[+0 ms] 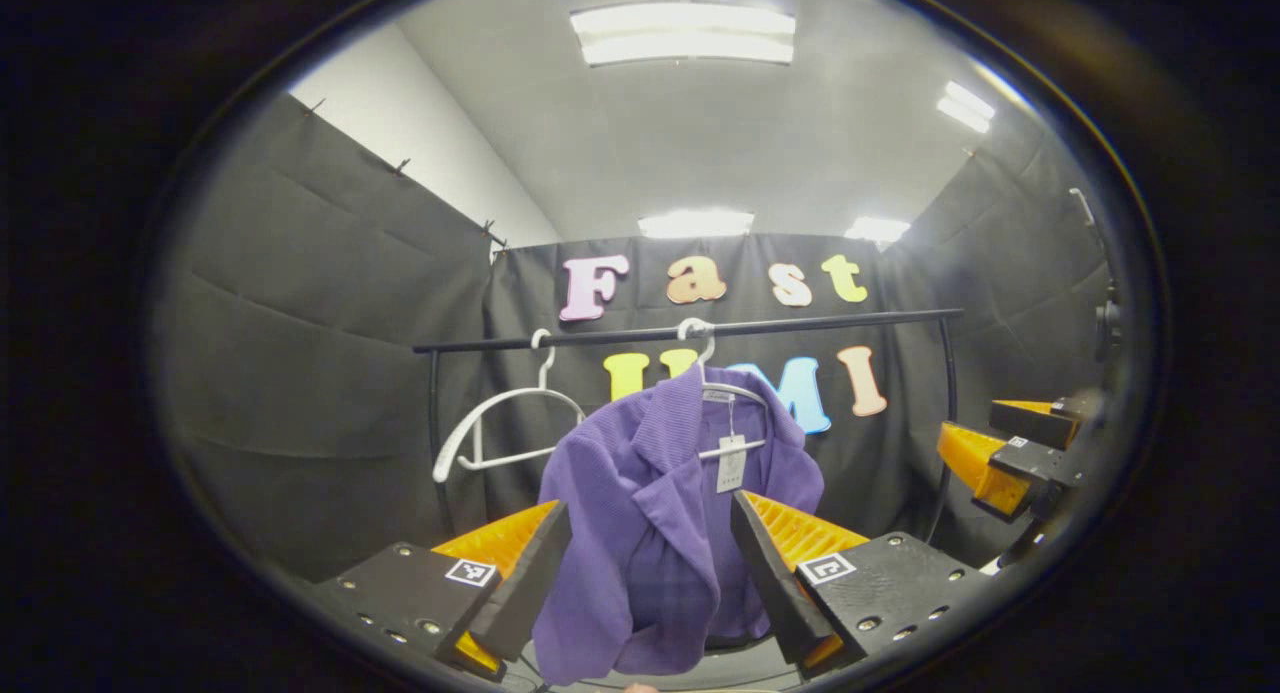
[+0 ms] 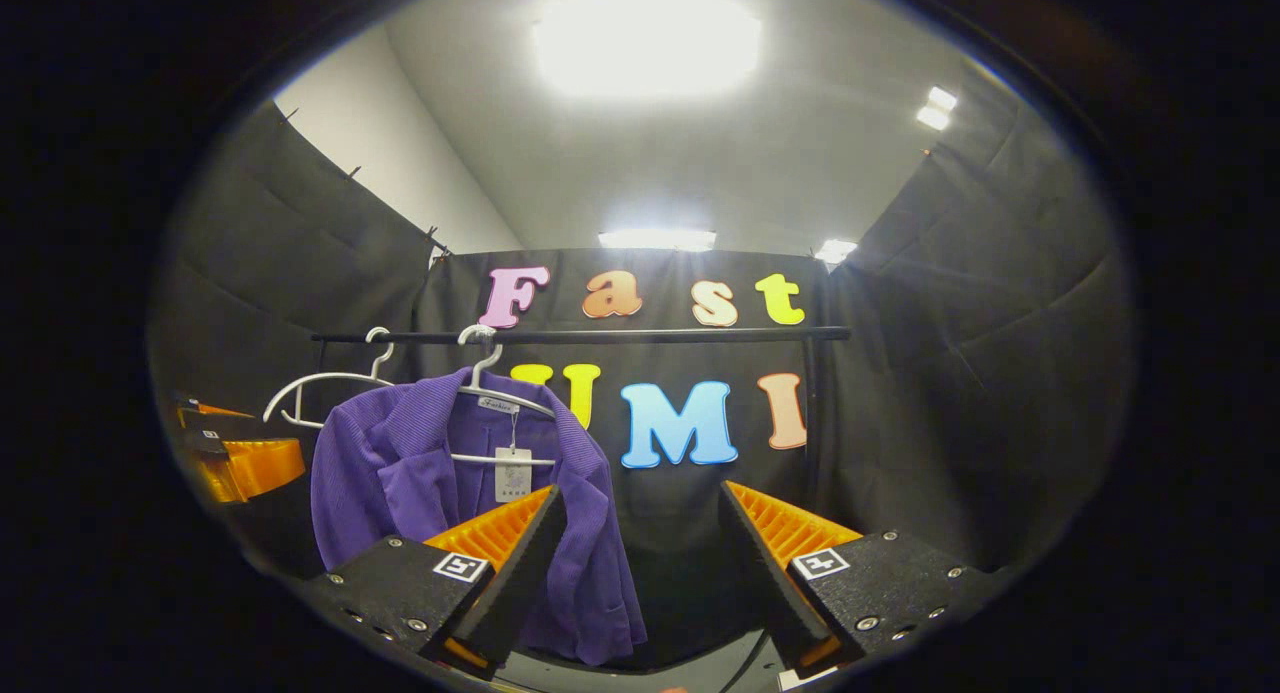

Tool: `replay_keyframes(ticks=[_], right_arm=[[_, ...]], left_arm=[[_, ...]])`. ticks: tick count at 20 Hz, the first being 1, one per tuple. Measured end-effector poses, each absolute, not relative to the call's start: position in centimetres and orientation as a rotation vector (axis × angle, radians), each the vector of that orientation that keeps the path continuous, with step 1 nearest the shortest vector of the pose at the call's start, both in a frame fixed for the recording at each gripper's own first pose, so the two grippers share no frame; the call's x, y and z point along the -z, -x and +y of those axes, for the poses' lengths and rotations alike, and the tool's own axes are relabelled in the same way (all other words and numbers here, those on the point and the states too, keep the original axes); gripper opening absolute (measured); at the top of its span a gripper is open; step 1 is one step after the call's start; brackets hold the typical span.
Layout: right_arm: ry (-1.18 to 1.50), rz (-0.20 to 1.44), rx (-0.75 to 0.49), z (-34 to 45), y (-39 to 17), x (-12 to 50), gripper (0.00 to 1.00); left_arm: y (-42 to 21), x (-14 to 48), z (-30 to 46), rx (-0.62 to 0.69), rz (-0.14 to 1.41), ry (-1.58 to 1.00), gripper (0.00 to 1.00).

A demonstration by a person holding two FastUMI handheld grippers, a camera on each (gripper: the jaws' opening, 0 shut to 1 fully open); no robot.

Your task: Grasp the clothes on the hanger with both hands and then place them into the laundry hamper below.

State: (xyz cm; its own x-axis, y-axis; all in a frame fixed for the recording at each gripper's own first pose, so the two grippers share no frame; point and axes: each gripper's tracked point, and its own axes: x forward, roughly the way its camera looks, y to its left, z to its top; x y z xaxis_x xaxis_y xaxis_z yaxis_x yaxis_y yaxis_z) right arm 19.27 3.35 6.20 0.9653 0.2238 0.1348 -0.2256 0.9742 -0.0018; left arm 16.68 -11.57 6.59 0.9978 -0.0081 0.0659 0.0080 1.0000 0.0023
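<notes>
Black cloth walls close the booth on three sides, white ceiling with lit panels above. Rail [image 1: 690,330] spans the back wall, ahead of and above both grippers.

Two hangers on the rail. Bare hanger [image 1: 500,423] sits up-left of the left gripper [image 1: 650,553]. Second hanger [image 1: 722,388] carries the jacket [image 1: 650,513], purple, open at the front, paper tag [image 1: 731,463] dangling from the neck.

Left gripper: jaws wide, holding nothing. Jacket hangs straight ahead, framed between its fingers [image 1: 520,583]; can't tell contact, it looks farther off. Jacket's lower hem runs down behind the fingers and the bottom edge of view, partly cut off.

Right gripper [image 2: 640,563]: jaws wide, holding nothing. Jacket [image 2: 420,483] is ahead and to its left, lower right part hidden behind its left finger [image 2: 510,563]. Between its fingers just dark cloth and the rail's upright post [image 2: 812,423].

Each gripper is seen from the other: right one at the far right edge of left gripper view [image 1: 1015,453], left one at the far left edge of right gripper view [image 2: 235,453]. Both blurred and cropped by the rim.

Hamper: can't make it out; area below the jacket is dark and cut off.
</notes>
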Motion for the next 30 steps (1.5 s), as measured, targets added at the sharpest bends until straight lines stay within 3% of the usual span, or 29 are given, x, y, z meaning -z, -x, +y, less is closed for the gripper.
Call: replay_keyframes(ticks=[2, 3, 7, 8, 13, 14, 16, 18, 19, 21, 30], right_arm=[[-0.015, -0.135, -0.256, 4.2, -20.7, -6.1, 0.94], [-0.014, -0.132, -0.271, 4.7, -21.4, -6.0, 0.94], [-0.021, -0.117, -0.314, 6.0, -24.3, -5.4, 0.94], [-0.030, -0.113, -0.325, 6.4, -25.1, -5.3, 0.94], [-0.087, -0.096, -0.407, 8.6, -28.3, -4.6, 0.94], [-0.104, -0.089, -0.423, 9.1, -29.0, -4.3, 0.94], [-0.129, -0.071, -0.438, 9.6, -30.2, -3.7, 0.94], [-0.152, -0.062, -0.445, 9.9, -31.6, -3.3, 0.94], [-0.158, -0.058, -0.453, 10.2, -32.4, -3.1, 0.94], [-0.160, -0.042, -0.467, 10.7, -33.7, -2.3, 0.94], [-0.174, 0.053, -0.537, 14.6, -38.3, 1.2, 0.94]], left_arm=[[-18.4, -6.5, -12.3, 0.004, -0.063, 0.001, 0.99], [-19.1, -6.4, -12.4, 0.002, -0.061, 0.001, 0.93], [-22.3, -5.6, -13.5, -0.013, -0.053, -0.023, 0.98], [-23.1, -5.2, -13.8, -0.015, -0.047, -0.020, 0.93], [-26.9, -3.1, -15.1, -0.040, -0.019, -0.011, 0.93], [-27.7, -2.8, -14.9, -0.054, -0.013, -0.022, 0.98], [-29.0, -2.1, -14.7, -0.079, 0.002, -0.045, 0.93], [-30.3, -1.1, -14.4, -0.097, 0.022, -0.058, 0.93], [-30.9, -0.6, -14.4, -0.104, 0.038, -0.065, 0.99], [-32.3, 0.3, -14.3, -0.133, 0.059, -0.092, 0.93], [-35.4, 2.4, -13.4, -0.280, 0.089, -0.106, 0.98]])
